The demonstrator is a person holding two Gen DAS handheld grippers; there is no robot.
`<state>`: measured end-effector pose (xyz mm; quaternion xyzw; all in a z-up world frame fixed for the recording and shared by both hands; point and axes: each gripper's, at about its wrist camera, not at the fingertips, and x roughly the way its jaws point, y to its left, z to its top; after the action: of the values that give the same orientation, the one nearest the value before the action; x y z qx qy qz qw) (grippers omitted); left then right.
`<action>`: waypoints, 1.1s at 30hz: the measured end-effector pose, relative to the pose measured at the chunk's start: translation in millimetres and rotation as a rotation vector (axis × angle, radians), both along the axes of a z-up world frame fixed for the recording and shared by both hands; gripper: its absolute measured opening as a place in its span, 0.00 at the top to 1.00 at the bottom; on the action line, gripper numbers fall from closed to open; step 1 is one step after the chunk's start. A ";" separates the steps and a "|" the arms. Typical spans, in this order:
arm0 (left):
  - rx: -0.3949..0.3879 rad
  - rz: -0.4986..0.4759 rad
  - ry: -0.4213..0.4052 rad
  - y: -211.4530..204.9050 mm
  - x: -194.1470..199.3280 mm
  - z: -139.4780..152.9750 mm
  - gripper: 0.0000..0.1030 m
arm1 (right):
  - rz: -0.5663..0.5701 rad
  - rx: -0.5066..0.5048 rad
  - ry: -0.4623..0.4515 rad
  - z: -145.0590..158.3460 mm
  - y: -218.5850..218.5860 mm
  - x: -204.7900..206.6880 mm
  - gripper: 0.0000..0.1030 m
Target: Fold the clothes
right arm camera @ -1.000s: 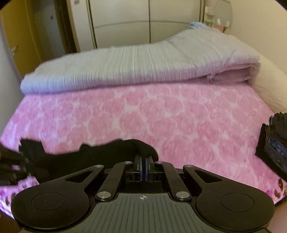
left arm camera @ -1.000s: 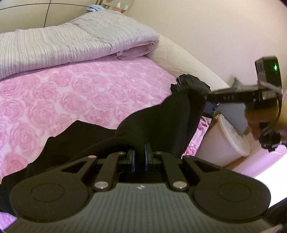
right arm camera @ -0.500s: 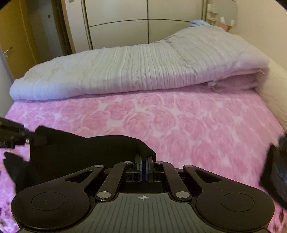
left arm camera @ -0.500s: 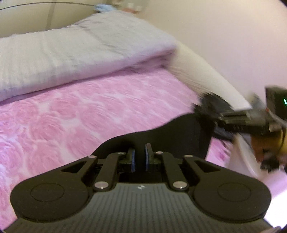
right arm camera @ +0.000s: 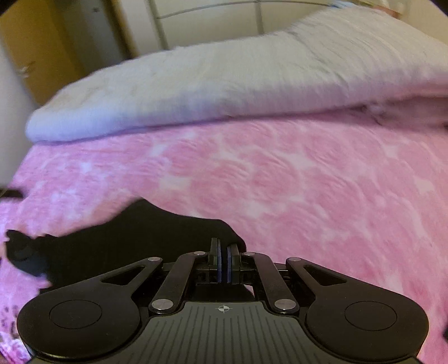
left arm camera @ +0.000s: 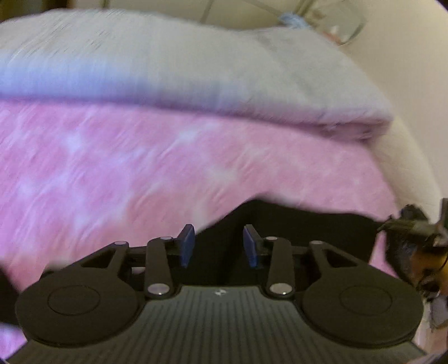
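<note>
A black garment [left arm camera: 294, 232] lies on the pink rose-patterned bed sheet [left arm camera: 112, 173], stretched between the two grippers. My left gripper [left arm camera: 219, 245] is open with its blue pads [left arm camera: 187, 243] apart, the garment's edge just ahead of and between them. In the right wrist view my right gripper [right arm camera: 224, 264] is shut on a fold of the black garment [right arm camera: 126, 238], which trails to the left. The right gripper also shows at the far right of the left wrist view [left arm camera: 414, 224]. Both views are motion-blurred.
A folded grey striped duvet [right arm camera: 224, 78] lies across the far part of the bed. A cream padded bed side [left arm camera: 406, 156] runs along the right. Wardrobe doors [right arm camera: 210, 22] and a wooden door [right arm camera: 36, 47] stand behind.
My left gripper has opened and let go of the black garment. Both grippers have moved forward and down over the bed, and the garment has dropped flat onto the sheet.
</note>
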<state>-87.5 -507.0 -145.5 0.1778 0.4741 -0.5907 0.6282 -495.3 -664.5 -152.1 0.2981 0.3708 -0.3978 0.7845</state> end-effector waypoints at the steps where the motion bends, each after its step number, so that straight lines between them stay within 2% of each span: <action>1: 0.017 0.026 -0.002 8.7 4.0 -3.9 0.67 | -0.028 0.011 0.008 -4.6 1.6 -15.9 0.98; 4: 0.061 0.060 0.042 27.4 7.9 -26.9 0.59 | -0.137 0.052 0.040 -14.4 8.8 -61.1 0.99; 8: 0.121 0.106 0.101 52.4 13.1 -57.5 0.56 | -0.296 0.097 0.167 -30.7 33.5 -108.3 0.99; 10: 0.150 0.129 0.131 64.9 15.7 -72.9 0.56 | -0.395 0.183 0.199 -44.4 46.7 -124.5 0.98; 12: 0.180 0.153 0.160 77.3 18.3 -88.2 0.55 | -0.441 0.239 0.229 -48.2 60.0 -125.2 0.97; 13: 0.195 0.164 0.175 83.6 19.6 -95.8 0.53 | -0.415 0.214 0.269 -42.6 68.0 -116.0 0.95; 15: 0.222 0.185 0.203 95.0 21.5 -110.6 0.47 | -0.353 0.145 0.345 -27.7 82.5 -93.1 0.76; 16: 0.217 0.181 0.208 92.3 17.4 -113.8 0.42 | -0.319 0.104 0.381 -19.2 89.4 -80.3 0.71; 17: 0.213 0.177 0.213 89.6 13.3 -117.0 0.39 | -0.281 0.062 0.405 -10.0 96.6 -66.7 0.62; 18: 0.208 0.172 0.218 86.9 9.2 -120.2 0.39 | -0.223 0.020 0.387 0.3 103.3 -50.0 0.55; 21: 0.194 0.159 0.234 78.8 -3.0 -129.7 0.39 | 0.024 -0.048 0.277 16.1 109.4 9.8 0.39; 23: 0.184 0.151 0.244 73.4 -11.2 -136.1 0.39 | 0.248 -0.073 0.222 12.6 104.3 62.5 0.35; 26: 0.163 0.164 0.257 73.2 -18.6 -142.4 0.39 | 0.540 -0.119 0.214 -7.9 93.7 141.5 0.33; 30: 0.123 0.244 0.247 95.5 -19.4 -138.4 0.39 | 0.888 -0.201 0.306 -61.6 90.8 243.5 0.32; 33: 0.092 0.268 0.203 107.8 -24.3 -128.8 0.39 | 1.089 -0.246 0.476 -113.3 89.7 287.2 0.33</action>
<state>-111.8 -399.1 -274.3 0.0808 0.5813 -0.4941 0.6415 -208.0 -574.8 -265.4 -0.1243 0.5866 -0.0346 0.7995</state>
